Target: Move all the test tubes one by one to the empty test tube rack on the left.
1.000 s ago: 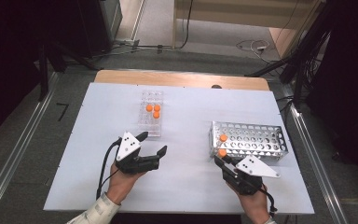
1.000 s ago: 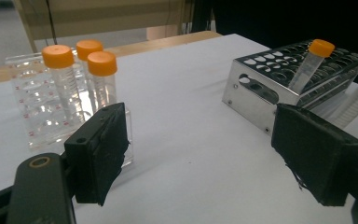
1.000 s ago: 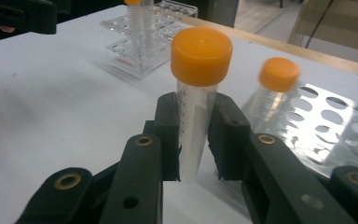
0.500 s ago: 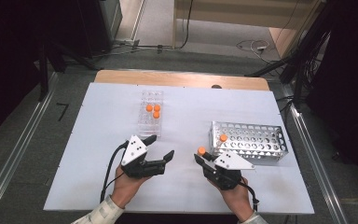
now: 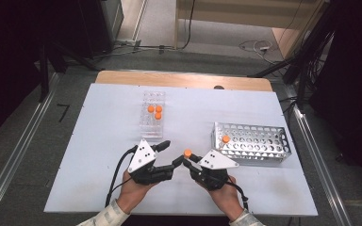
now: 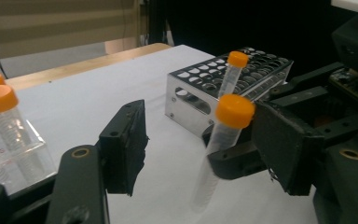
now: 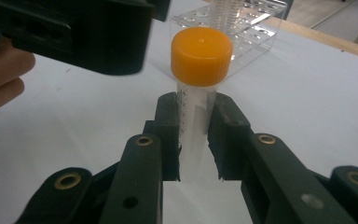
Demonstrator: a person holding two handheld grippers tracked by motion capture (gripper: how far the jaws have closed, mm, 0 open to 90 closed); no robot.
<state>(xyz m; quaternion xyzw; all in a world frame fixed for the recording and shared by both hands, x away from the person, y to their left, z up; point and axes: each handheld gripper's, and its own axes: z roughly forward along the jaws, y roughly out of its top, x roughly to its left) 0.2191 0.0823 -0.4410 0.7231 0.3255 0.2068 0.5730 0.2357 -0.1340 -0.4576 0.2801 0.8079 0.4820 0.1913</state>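
My right gripper [image 5: 189,159] is shut on a clear tube with an orange cap [image 5: 187,152], held upright over the front middle of the table. In the right gripper view the tube [image 7: 196,88] stands between the two pads, cap above them. My left gripper [image 5: 172,153] is open just to the left of it. In the left gripper view the tube [image 6: 227,126] stands between the spread jaws, closer to the right one, and I cannot tell whether that jaw touches it. One more capped tube [image 5: 226,139] stands in the metal rack [image 5: 264,147].
A clear plastic rack [image 5: 152,127] with three orange-capped tubes [image 5: 155,111] stands at the middle back. The metal rack lies to the right of the grippers. A wooden board edge [image 5: 179,79] runs along the table's far side. Cables trail from both grippers toward the person.
My right gripper has taken a tube out of the metal rack and carried it left to the left gripper. The left gripper has shifted slightly right, its jaws now either side of the tube.
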